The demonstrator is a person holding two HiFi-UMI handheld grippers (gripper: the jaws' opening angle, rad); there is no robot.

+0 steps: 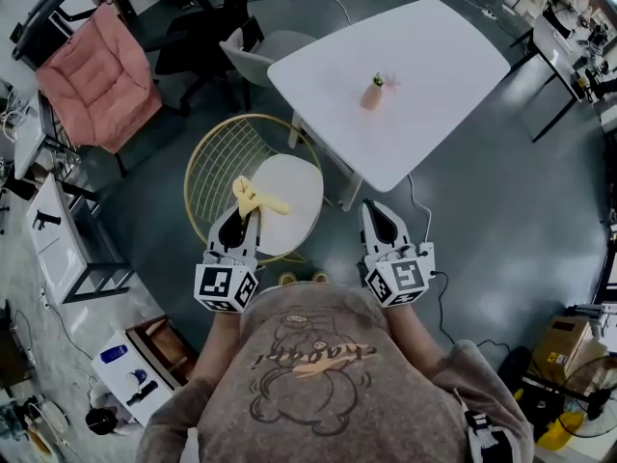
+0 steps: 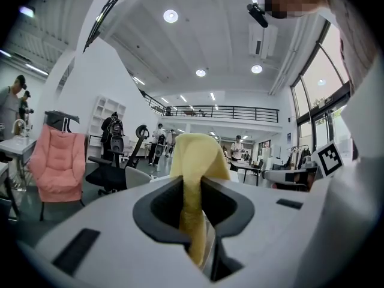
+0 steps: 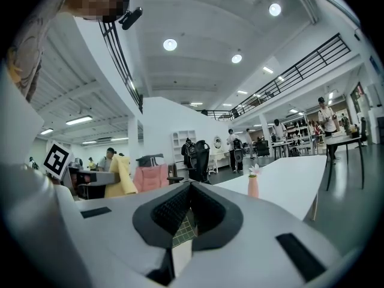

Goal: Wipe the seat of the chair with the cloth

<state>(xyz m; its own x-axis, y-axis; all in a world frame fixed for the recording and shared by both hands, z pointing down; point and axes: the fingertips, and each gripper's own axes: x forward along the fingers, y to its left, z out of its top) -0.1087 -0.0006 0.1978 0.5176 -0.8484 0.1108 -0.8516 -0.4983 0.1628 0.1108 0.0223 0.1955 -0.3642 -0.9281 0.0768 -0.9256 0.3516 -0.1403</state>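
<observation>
A big room with a grey floor (image 1: 482, 210) is seen, and a large white table (image 1: 424, 75) is set on it, with a pink chair (image 1: 96, 75) placed well apart near the wall. Just beside the table, a chair (image 1: 217, 167) with a gold wire back and a round white seat (image 1: 294, 196) is found. The yellow cloth (image 1: 253, 197) is pinched by the left gripper (image 1: 234, 228) over the seat's left side, the right gripper (image 1: 381, 222) is pressed together on nothing, and a small vase (image 1: 373, 93) is set on the table.
</observation>
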